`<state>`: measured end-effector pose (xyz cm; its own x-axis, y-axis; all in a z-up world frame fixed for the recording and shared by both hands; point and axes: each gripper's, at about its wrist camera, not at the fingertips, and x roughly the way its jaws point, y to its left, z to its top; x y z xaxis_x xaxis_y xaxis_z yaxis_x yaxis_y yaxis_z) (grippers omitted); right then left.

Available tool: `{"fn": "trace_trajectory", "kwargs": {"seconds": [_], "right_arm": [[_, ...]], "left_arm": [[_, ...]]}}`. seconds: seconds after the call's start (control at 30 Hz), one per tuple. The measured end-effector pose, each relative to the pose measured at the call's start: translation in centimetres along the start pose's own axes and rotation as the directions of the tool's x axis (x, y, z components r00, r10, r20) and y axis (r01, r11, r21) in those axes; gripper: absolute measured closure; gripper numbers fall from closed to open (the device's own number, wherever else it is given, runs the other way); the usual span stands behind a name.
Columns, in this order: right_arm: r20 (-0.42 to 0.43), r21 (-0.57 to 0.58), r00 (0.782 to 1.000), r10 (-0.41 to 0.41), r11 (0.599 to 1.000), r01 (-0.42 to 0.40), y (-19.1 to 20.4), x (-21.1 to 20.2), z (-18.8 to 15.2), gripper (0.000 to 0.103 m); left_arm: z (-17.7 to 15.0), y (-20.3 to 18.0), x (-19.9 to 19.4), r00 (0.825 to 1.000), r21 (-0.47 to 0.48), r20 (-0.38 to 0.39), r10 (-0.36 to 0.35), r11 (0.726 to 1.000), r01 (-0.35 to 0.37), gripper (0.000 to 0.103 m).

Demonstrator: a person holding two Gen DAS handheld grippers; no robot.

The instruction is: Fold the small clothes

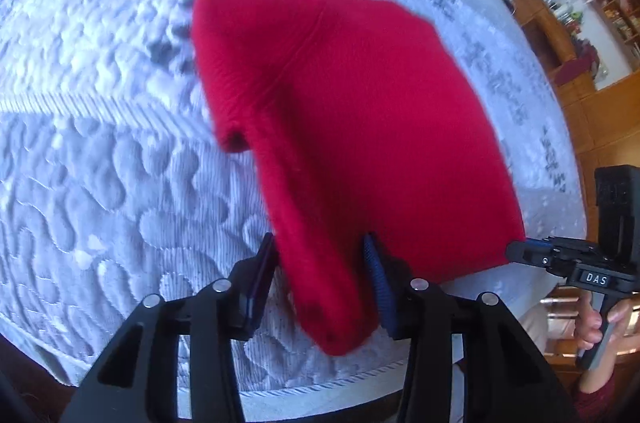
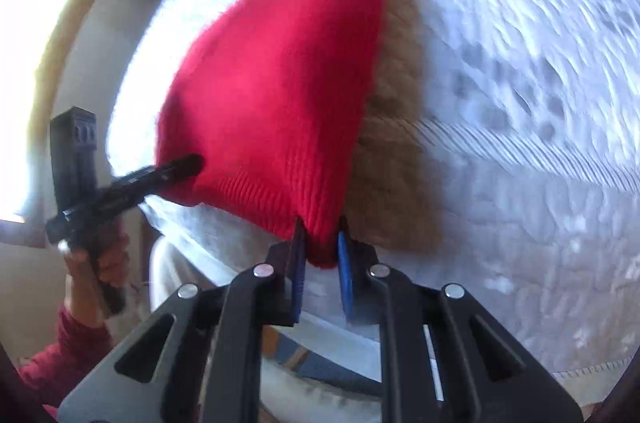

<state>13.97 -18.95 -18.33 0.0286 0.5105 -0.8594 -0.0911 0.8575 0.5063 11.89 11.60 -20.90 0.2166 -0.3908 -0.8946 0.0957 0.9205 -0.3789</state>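
A red knitted garment [image 1: 360,127] hangs in the air over the white quilted mattress [image 1: 100,151] of a bed, held up at its lower edge by both tools. The left tongs [image 1: 320,279] have a thick roll of the red knit between the fingers; the right pad touches the cloth, but on the left side I cannot tell if it presses. The right tongs [image 2: 322,255] are closed on a narrow corner of the ribbed hem – the pads pinch it on both sides.

Under the raised garment, in the right wrist view, a brown knitted piece [image 2: 394,127] lies flat on the mattress.

As I judge it, the folding of the red garment is at an early or middle stage: it is lifted and stretched between the two corners, not yet laid down – no finished fold lies on the bed. What is left is to lay it flat, make the folds and set it aside.
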Motion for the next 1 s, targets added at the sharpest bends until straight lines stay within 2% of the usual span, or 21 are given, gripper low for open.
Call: {"fn": "trace_trajectory", "kwargs": {"seconds": [0.1,0.2,0.33,0.4,0.43,0.5,0.57,0.6,0.67,0.73,0.8,0.9,0.93,1.0], "right_arm": [[-0.002,0.008,1.000,0.009,1.000,-0.009,-0.3,1.6,-0.5,0.091],[0.007,-0.007,1.000,0.022,1.000,-0.022,0.5,0.9,-0.6,0.088],[0.032,-0.013,0.997,0.070,0.997,-0.070,1.0,-1.1,-0.5,0.060],[0.034,0.000,0.996,0.082,0.997,-0.082,0.9,-1.4,-0.4,0.058],[0.031,0.014,0.996,0.084,0.996,-0.085,0.8,-1.2,-0.3,0.052],[0.017,0.046,0.997,0.069,0.996,-0.070,0.3,-0.6,0.0,0.052],[-0.008,0.071,0.997,0.071,0.995,-0.070,-0.2,0.5,0.3,0.072],[-0.020,0.065,0.999,0.043,0.997,-0.042,-0.3,1.0,0.3,0.074],[-0.050,0.037,0.998,-0.030,0.999,0.032,-0.1,2.0,0.1,0.079],[-0.061,0.028,0.997,-0.042,0.999,0.044,-0.2,2.3,0.0,0.080],[-0.050,0.002,0.998,-0.040,0.999,0.041,0.4,1.4,0.3,0.079],[-0.010,-0.039,0.999,-0.041,0.998,0.040,1.0,-1.1,1.5,0.067],[0.014,-0.041,0.999,-0.043,0.998,0.043,1.2,-2.1,2.3,0.056],[0.053,-0.028,0.998,-0.045,0.999,0.046,1.2,-3.5,5.1,0.054]], "left_arm": [[-0.4,0.0,-0.2,1.000,0.012,0.022,0.007,1.000,-0.007,0.056],[-0.7,-0.1,-1.0,1.000,0.004,0.026,0.007,1.000,-0.007,0.057],[-1.4,-0.4,-1.7,1.000,-0.011,0.005,-0.020,1.000,0.020,0.048],[-1.8,-0.6,-1.7,0.999,-0.025,-0.006,-0.052,0.998,0.052,0.047],[-2.0,-0.7,-1.6,0.997,-0.035,-0.012,-0.070,0.997,0.070,0.045],[-2.2,-0.8,-1.3,0.998,-0.025,-0.012,-0.055,0.998,0.054,0.046],[-2.3,-1.0,-0.8,0.999,-0.012,-0.020,-0.034,0.999,0.033,0.048],[-2.4,-1.1,-0.5,1.000,0.013,-0.027,-0.001,1.000,0.001,0.053],[-2.5,-1.7,-0.1,0.998,0.080,-0.042,0.048,0.996,-0.044,0.055],[-2.4,-1.7,-0.1,0.998,0.088,-0.051,0.046,0.995,-0.041,0.055],[-2.0,-1.3,-0.7,0.998,0.052,-0.053,0.018,0.999,-0.015,0.056],[-1.1,-0.6,-3.4,1.000,0.030,0.023,0.017,0.999,-0.018,0.055],[-0.3,-0.3,-4.8,0.998,0.028,0.066,0.020,0.999,-0.021,0.048],[1.6,0.3,-6.4,0.992,0.013,0.125,0.036,0.999,-0.038,0.043]]}}
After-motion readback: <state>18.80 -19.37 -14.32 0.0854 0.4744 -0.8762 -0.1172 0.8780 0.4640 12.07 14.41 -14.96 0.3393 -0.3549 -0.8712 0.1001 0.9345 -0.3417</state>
